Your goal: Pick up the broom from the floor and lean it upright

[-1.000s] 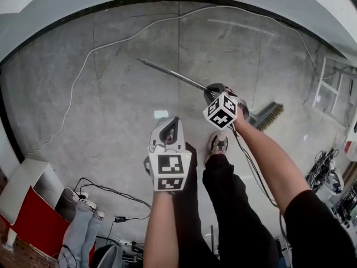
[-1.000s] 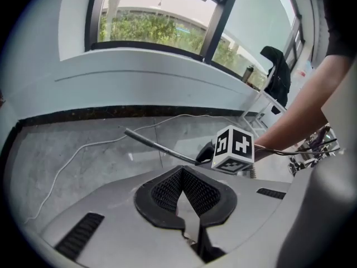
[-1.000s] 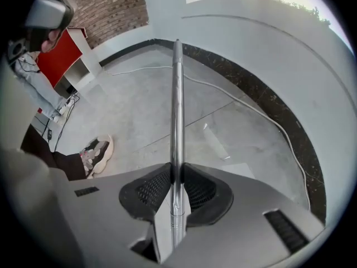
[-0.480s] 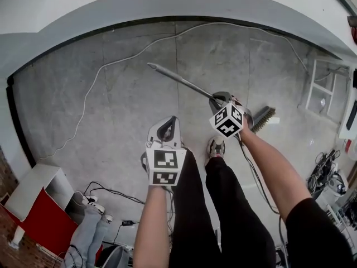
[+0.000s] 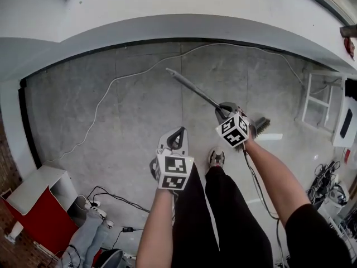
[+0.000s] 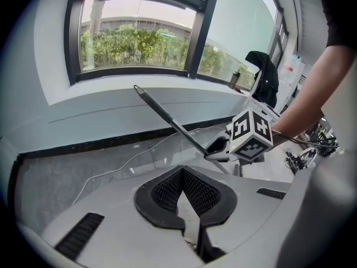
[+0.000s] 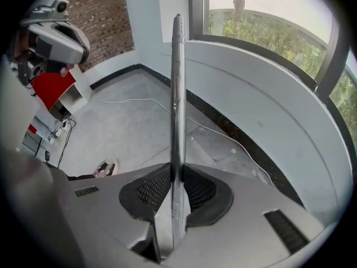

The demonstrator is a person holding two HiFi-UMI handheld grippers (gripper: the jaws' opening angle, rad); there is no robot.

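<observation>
The broom has a grey metal handle (image 5: 192,88) and a bristle head (image 5: 262,124) that stays low by the floor. My right gripper (image 5: 223,109) is shut on the handle's lower part, and the handle slants up and away to the left. In the right gripper view the handle (image 7: 177,94) runs straight up between the pads of the right gripper (image 7: 177,175). My left gripper (image 5: 174,135) hangs apart from the broom, in front of the person's legs. Its pads meet at the tip with nothing between them (image 6: 183,172). From there the handle (image 6: 167,119) and the right gripper (image 6: 223,147) show ahead.
A white cable (image 5: 100,102) loops over the grey floor along the curved wall. A white rack (image 5: 318,99) stands at the right. A red and white cabinet (image 5: 39,205) and black cables (image 5: 111,197) lie at the lower left. The person's shoe (image 5: 216,158) is under the grippers.
Both grippers have risen. The right one has lifted the broom handle to a steeper slant, and the bristle head has drawn in closer beneath it.
</observation>
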